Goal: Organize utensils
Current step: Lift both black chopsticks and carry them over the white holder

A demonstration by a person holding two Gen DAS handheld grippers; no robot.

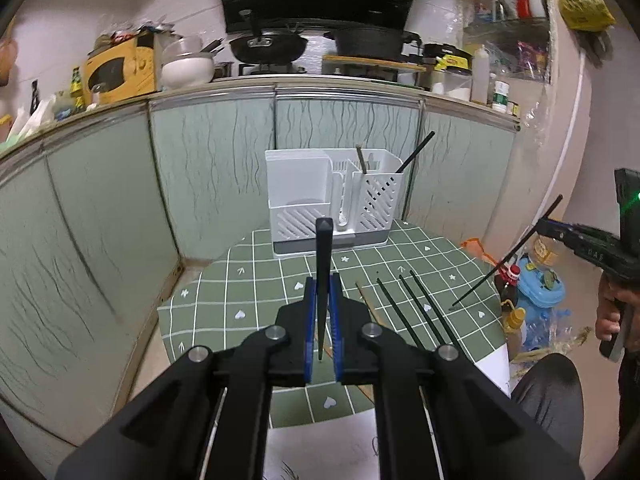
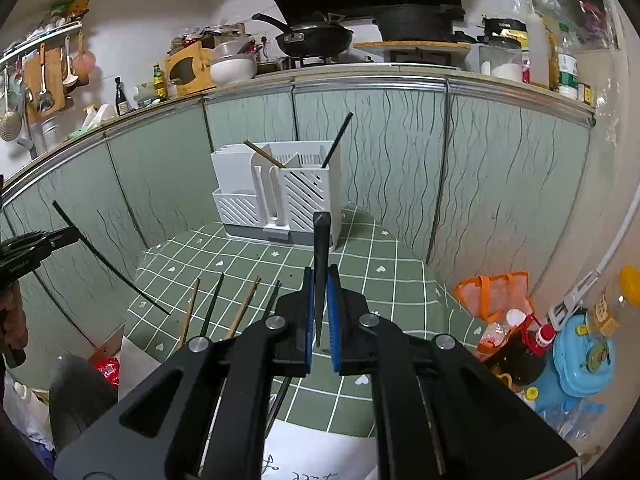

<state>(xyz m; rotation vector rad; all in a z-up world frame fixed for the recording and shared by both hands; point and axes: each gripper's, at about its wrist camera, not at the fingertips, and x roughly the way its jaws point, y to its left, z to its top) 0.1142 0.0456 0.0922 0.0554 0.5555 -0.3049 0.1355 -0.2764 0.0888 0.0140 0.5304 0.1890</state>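
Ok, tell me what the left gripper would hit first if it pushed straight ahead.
Most likely the white utensil caddy: the left gripper, jaws shut on a black chopstick, points at its front wall. The chopstick's end would touch first, though depth is unclear.

I read the left claw (image 1: pixel 323 320) level and pointing forward, its blue pads (image 1: pixel 307 328) drawn close together about a thin dark rod. The right claw (image 2: pixel 320 312) matches: pads (image 2: pixel 333 316) near-parallel, narrow gap, level. In the left view the right claw (image 1: pixel 550 229) sits far to the right, tips pinched, with my right hand (image 1: pixel 614 312) wrapped round its grip.
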